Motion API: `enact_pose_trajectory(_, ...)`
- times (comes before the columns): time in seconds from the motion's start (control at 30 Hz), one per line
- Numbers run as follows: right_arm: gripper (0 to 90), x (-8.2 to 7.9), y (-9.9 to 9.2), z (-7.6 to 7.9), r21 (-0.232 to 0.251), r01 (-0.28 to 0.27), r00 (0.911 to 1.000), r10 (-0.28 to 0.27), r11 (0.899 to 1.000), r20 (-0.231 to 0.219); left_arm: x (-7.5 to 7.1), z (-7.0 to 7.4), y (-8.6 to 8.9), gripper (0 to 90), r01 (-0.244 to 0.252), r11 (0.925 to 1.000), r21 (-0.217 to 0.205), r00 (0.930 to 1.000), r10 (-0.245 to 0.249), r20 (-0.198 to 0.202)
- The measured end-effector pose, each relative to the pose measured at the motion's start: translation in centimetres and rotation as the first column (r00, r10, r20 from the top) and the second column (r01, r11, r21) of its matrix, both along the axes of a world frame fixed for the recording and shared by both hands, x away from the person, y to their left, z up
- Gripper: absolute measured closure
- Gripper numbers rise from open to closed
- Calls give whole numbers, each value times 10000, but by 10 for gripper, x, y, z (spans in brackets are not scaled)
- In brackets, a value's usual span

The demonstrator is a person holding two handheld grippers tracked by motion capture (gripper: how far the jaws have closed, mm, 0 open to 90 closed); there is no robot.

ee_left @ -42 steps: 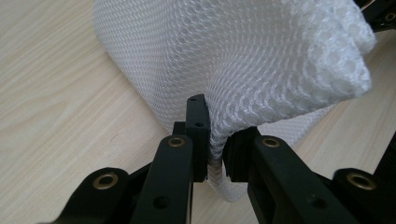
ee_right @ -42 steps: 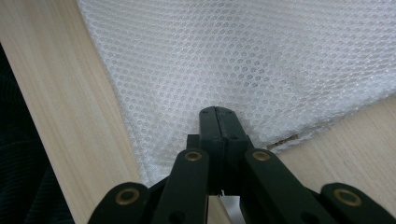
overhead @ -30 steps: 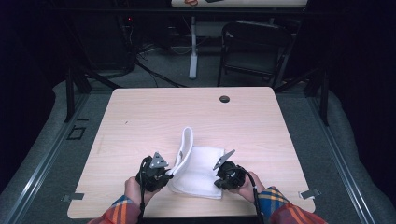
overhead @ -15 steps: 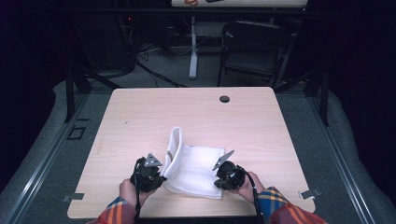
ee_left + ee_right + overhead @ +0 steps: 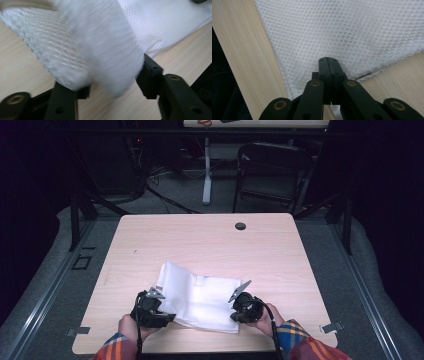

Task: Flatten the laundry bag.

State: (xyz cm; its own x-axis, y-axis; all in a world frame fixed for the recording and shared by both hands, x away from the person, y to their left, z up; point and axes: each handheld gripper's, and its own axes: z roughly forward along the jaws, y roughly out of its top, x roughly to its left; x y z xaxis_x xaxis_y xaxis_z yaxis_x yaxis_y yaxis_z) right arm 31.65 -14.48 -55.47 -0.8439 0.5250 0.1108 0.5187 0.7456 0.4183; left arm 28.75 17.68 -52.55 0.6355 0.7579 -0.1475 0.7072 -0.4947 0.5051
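Note:
A white mesh cloth lies spread near the front edge of the wooden table. My left gripper is at the cloth's left front corner. In the left gripper view its jaws stand apart and have just been opening. A blurred fold of the cloth hangs loose between them, with neither pad pressing it. My right gripper is at the right front corner. In the right gripper view it is shut on the edge of the cloth.
A round black grommet sits near the table's far edge. Behind the table stand a dark folding chair and a white post. Plaid sleeves come in at the bottom. Bare wood lies beyond the cloth.
The cloth's left side stood up as a raised flap; it has been drawn leftwards and now lies nearly flat. My left gripper moved left and its jaws opened. The right gripper kept still.

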Motion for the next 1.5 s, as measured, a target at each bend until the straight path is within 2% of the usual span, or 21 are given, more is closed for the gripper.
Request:
enact_pose_trajectory(0.1, 900, 1, -2, 1, -134, -110, 9999, 111, 9998, 4, -2, 1, 6, 370, -166, 9998, 123, 9998, 168, -94)
enact_pose_trajectory(0.23, 900, 2, -4, 1, -268, -71, 10000, 71, 9996, -10, -6, 3, 15, 251, -581, 9982, 166, 9982, 578, 158)
enact_pose_trajectory(0.37, 900, 4, -7, 2, -384, -5, 10000, 5, 9993, 6, -7, 8, 24, 217, -1032, 9944, 220, 9937, 1021, 453)
enact_pose_trajectory(0.4, 900, 4, -7, 1, -280, 27, 10000, -27, 9996, 1, -8, 9, 25, 209, -1097, 9937, 245, 9926, 1082, 553)
enact_pose_trajectory(0.43, 900, 6, -8, 2, -453, -45, 10000, 44, 9990, -21, -8, 10, 26, 203, -1153, 9931, 225, 9911, 1135, 693)
enact_pose_trajectory(0.6, 900, 7, -9, 3, -525, 48, 10000, -51, 9986, -49, -10, 14, 26, 185, -1176, 9930, 106, 9867, 1156, 1140)
enact_pose_trajectory(0.67, 900, 7, -10, 3, -503, 120, 9999, -122, 9987, -40, -10, 14, 22, 185, -860, 9962, 100, 9884, 841, 1263)
enact_pose_trajectory(0.8, 900, 9, -11, 3, -495, 238, 9997, -241, 9985, -63, -6, 10, 5, 208, -47, 9993, 376, 9918, -2, 1280)
enact_pose_trajectory(0.93, 899, 11, -12, 3, -542, 505, 9987, -508, 9973, -27, -1, 6, -13, 242, 900, 9947, 490, 9891, -951, 1125)
enact_pose_trajectory(1.0, 897, 12, -13, 4, -585, 473, 9989, -473, 9972, 19, 0, 3, -22, 266, 1207, 9912, 542, 9869, -1257, 1008)
enact_pose_trajectory(1.17, 888, 13, -14, 4, -663, 633, 9980, -627, 9958, 103, 7, -5, -42, 323, 2099, 9750, 724, 9735, -2154, 775)
enact_pose_trajectory(1.23, 882, 13, -14, 4, -653, 632, 9980, -625, 9959, 127, 11, -8, -51, 355, 2517, 9654, 687, 9643, -2562, 671)
enact_pose_trajectory(1.27, 882, 13, -13, 4, -618, 626, 9980, -621, 9961, 104, 12, -10, -56, 369, 2586, 9627, 790, 9623, -2639, 659)
enact_pose_trajectory(1.33, 883, 13, -13, 4, -653, 612, 9981, -604, 9960, 142, 15, -14, -64, 396, 2963, 9513, 851, 9525, -3009, 467)
enact_pose_trajectory(1.43, 873, 13, -14, 4, -543, 633, 9980, -628, 9965, 110, 17, -21, -74, 438, 3329, 9382, 945, 9413, -3365, 249)
enact_pose_trajectory(1.5, 841, 13, -15, 5, -457, 587, 9983, -586, 9972, 51, 18, -23, -79, 486, 3471, 9304, 1178, 9360, -3515, 189)
